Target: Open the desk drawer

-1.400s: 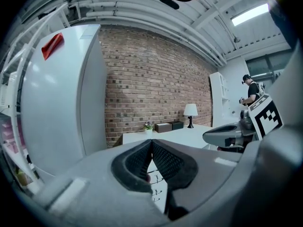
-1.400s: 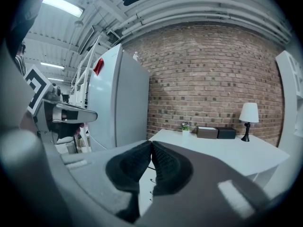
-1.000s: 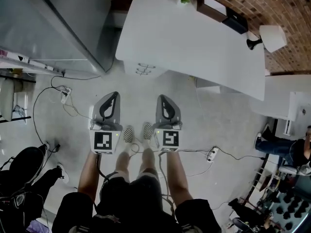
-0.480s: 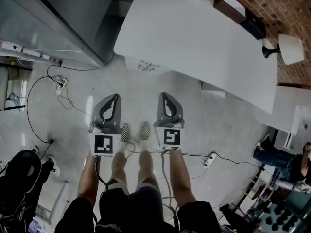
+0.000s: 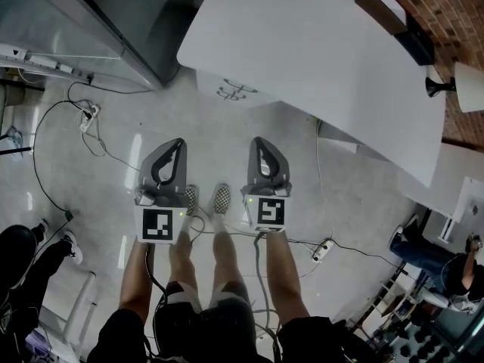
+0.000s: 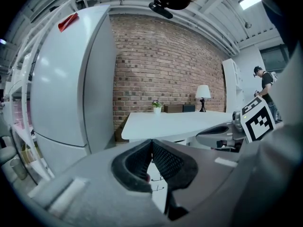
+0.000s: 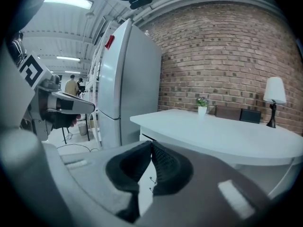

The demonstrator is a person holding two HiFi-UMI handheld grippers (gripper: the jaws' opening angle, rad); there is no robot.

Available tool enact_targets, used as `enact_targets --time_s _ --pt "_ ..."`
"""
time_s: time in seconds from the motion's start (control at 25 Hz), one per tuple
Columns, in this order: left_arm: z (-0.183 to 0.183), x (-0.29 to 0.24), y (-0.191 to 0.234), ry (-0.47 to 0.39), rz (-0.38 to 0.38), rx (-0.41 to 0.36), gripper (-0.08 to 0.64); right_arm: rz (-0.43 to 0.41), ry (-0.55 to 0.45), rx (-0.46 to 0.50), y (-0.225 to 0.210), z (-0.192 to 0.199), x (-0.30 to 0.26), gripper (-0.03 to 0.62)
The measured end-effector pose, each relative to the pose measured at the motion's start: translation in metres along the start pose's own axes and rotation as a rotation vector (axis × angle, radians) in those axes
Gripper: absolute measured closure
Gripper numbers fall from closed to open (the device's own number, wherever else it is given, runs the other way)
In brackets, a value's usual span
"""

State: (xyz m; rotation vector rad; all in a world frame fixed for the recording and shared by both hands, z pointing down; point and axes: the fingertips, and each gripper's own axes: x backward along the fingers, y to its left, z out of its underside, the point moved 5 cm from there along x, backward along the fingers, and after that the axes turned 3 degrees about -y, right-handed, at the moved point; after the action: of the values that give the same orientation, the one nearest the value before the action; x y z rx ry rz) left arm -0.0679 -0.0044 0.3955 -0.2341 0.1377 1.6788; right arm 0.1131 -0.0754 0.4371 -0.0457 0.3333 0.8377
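The left gripper (image 5: 177,144) and the right gripper (image 5: 259,141) hang side by side, jaws pressed together on nothing, with the desk drawer (image 5: 227,91) ahead of them under the white desk (image 5: 318,51), well apart.

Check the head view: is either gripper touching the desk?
No, the left gripper and right gripper both hang over the floor, short of the desk.
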Motion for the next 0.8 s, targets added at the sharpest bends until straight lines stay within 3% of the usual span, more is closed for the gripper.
enact_targets --time_s 0.8 --pt "0.087 -0.035 -0.007 0.027 0.005 -0.017 0.549 -0.044 0.039 0.055 0.0 0.076 -0.06 0.58"
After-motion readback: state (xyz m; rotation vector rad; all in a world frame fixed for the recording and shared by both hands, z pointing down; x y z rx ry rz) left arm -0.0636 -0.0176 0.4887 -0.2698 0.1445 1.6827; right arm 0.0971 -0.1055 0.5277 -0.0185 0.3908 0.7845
